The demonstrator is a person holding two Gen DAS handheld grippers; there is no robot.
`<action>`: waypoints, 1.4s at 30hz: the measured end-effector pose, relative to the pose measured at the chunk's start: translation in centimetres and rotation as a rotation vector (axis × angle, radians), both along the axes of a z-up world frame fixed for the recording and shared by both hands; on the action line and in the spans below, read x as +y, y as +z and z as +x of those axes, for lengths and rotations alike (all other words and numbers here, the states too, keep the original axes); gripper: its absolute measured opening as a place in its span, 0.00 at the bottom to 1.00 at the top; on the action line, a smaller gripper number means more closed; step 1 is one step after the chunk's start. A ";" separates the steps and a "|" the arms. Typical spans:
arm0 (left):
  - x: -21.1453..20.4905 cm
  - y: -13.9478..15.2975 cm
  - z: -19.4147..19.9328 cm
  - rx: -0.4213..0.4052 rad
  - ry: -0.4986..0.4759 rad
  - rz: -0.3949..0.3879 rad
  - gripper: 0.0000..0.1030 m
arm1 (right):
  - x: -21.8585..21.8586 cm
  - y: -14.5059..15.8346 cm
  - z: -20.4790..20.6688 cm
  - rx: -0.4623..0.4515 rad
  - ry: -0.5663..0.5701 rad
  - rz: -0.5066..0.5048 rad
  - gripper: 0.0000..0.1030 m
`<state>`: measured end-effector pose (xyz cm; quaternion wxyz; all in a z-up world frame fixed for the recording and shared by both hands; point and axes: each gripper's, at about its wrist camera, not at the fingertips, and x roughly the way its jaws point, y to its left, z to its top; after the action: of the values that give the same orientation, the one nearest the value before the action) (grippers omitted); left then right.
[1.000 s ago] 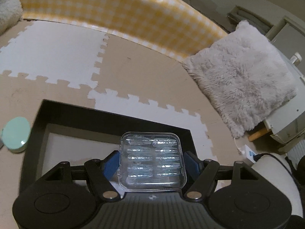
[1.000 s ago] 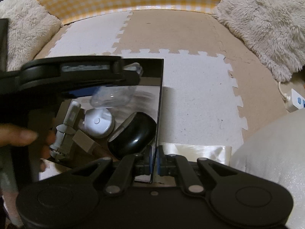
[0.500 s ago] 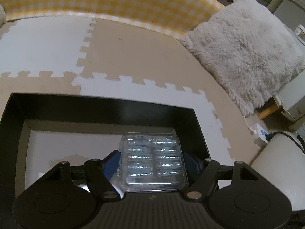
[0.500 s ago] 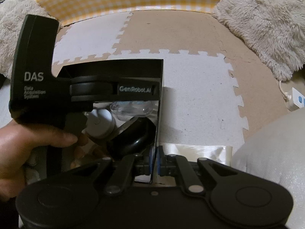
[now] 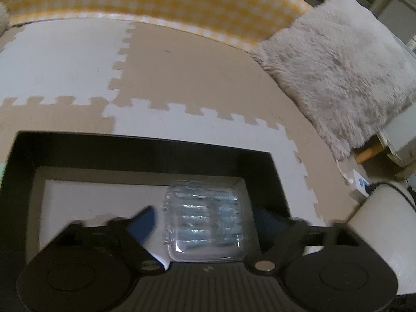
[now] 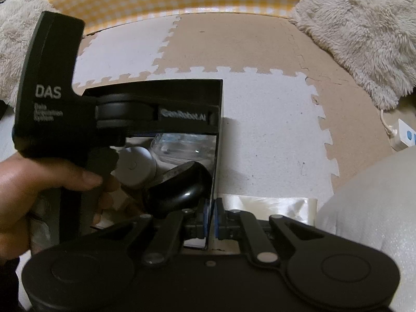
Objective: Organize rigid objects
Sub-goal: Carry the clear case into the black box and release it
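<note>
1. Our left gripper (image 5: pixel 205 221) hangs over the black box (image 5: pixel 145 150), and its jaws have just been opening; the blue pads (image 5: pixel 144 221) now stand clear on either side of the clear plastic case (image 5: pixel 204 223).
2. That case, with rows of small clear pieces inside, sits in the box near its right wall; we cannot tell whether it already rests on the pale floor of the box.
3. Our right gripper (image 6: pixel 211 214) is pressed together on the box's thin right wall (image 6: pixel 217 156), pinching it.
4. In the right wrist view the box also holds a white round object (image 6: pixel 136 166) and a glossy black rounded object (image 6: pixel 179 189).
5. A hand (image 6: pixel 39 182) grasps the left gripper's handle.
6. The box stands on a beige and white puzzle mat (image 5: pixel 182 78), with a fluffy cushion (image 5: pixel 335 78) well apart.
</note>
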<state>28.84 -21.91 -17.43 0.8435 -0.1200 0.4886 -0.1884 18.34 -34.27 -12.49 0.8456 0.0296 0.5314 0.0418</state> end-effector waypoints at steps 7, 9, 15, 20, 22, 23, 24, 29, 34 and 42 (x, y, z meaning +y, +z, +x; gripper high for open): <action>0.7 1.4 -1.2 -0.011 -0.045 0.009 0.95 | -0.1 0.0 0.0 0.001 -0.003 0.006 0.05; 0.6 1.8 -1.7 -0.022 -0.071 0.025 0.97 | -0.2 0.0 -0.1 0.001 -0.006 0.012 0.05; 0.7 3.0 -3.0 -0.036 -0.112 0.036 1.00 | -0.2 0.0 0.0 0.002 -0.009 0.015 0.05; 0.8 4.1 -4.0 -0.052 -0.130 0.044 1.00 | -0.3 -0.1 0.0 0.004 -0.011 0.020 0.05; 1.0 4.4 -4.2 -0.057 -0.131 0.048 1.00 | -0.3 0.0 0.0 0.003 -0.010 0.017 0.05; 1.0 4.6 -4.3 -0.060 -0.133 0.050 1.00 | -0.4 0.0 0.0 0.003 -0.010 0.017 0.05; 1.0 4.8 -4.5 -0.065 -0.136 0.054 1.00 | -0.4 0.0 0.0 0.003 -0.010 0.018 0.05; 1.5 5.8 -4.9 -0.094 -0.132 0.086 1.00 | -0.4 -0.1 -0.1 0.003 -0.011 0.020 0.05; 2.5 6.5 -5.2 -0.117 -0.132 0.120 1.00 | -0.4 -0.1 0.0 0.003 -0.011 0.020 0.05; 5.7 8.0 -6.0 -0.179 -0.121 0.144 1.00 | -0.4 -0.1 0.0 0.004 -0.009 0.014 0.05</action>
<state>22.80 -16.17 -9.47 0.8773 -0.0122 0.4297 -0.2133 18.31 -34.63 -12.62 0.8445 0.0379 0.5326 0.0416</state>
